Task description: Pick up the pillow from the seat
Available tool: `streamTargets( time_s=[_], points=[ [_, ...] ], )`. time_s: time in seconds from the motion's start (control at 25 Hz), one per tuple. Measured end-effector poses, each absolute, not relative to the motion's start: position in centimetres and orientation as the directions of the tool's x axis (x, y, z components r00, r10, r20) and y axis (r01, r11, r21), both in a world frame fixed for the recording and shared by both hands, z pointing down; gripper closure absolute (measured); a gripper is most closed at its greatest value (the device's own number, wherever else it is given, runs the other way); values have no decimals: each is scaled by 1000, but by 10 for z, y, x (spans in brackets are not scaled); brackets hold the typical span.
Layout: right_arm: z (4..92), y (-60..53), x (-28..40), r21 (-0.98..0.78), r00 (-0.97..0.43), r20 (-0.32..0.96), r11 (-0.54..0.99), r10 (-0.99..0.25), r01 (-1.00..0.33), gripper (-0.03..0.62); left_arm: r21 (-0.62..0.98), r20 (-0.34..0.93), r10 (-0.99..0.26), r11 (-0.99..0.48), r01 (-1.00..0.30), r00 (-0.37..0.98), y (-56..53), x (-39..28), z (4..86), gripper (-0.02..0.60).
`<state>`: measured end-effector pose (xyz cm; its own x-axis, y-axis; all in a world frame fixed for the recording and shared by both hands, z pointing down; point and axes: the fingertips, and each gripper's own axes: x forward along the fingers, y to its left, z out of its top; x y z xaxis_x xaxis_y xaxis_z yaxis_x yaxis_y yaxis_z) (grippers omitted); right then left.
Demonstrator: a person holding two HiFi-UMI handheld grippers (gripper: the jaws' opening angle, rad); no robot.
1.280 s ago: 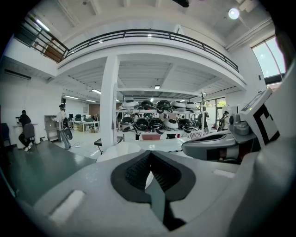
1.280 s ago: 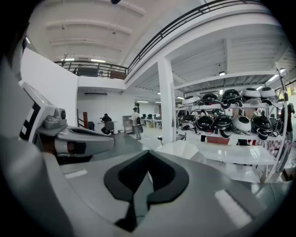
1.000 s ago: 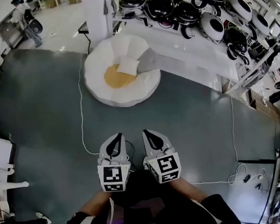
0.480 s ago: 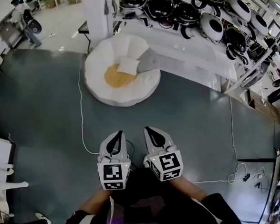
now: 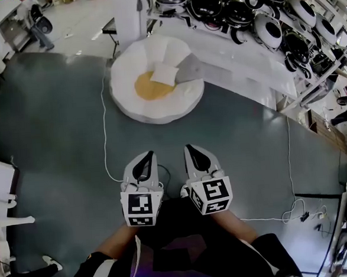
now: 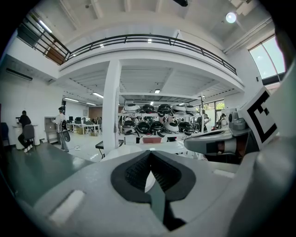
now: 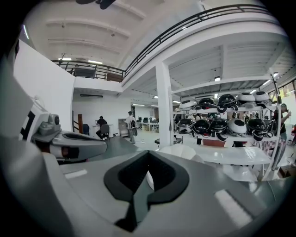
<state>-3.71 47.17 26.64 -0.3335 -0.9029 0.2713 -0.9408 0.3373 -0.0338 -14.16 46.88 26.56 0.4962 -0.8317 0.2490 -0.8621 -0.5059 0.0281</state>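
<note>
Nearest to me, the person holds both tools low and side by side over the dark floor [image 5: 54, 125]. The left gripper [image 5: 146, 157] has its jaws together with nothing between them, and the right gripper [image 5: 192, 148] is likewise closed and empty. A thin cable [image 5: 104, 128] runs across the floor from beside them toward the seat [image 5: 130, 105], a round white one that is well apart from both grippers. The white pillow [image 5: 164, 74] lies on it at the back edge of the yellow cushion [image 5: 148, 89], untouched. I judge the task barely begun: the approach, the opening of a gripper, the grasp and the lift are all left to do. Beyond the seat stands a rack [image 5: 241, 9] of round black-and-white shells. The head view alone shows the pillow and how it lies, and the gap of floor between it and the grippers. The two gripper views look almost level across the hall and give what the head view cannot: each pair of jaws meeting up close, a white pillar [image 6: 112, 106], the balcony rail [image 6: 148, 39] overhead, and people [image 7: 101, 126] at desks far off. In them only a white edge of the seat peeps past the jaws, and I cannot make out the pillow.
</note>
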Motion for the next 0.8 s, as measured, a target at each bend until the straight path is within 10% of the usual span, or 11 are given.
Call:
streamTargets(
  time_s=[0.8],
  points=[
    [295,387,-21,-67,-370,281,367,-886,-928,592,12,280,-851,-459,-888,444,394,-127,288,577]
  ],
)
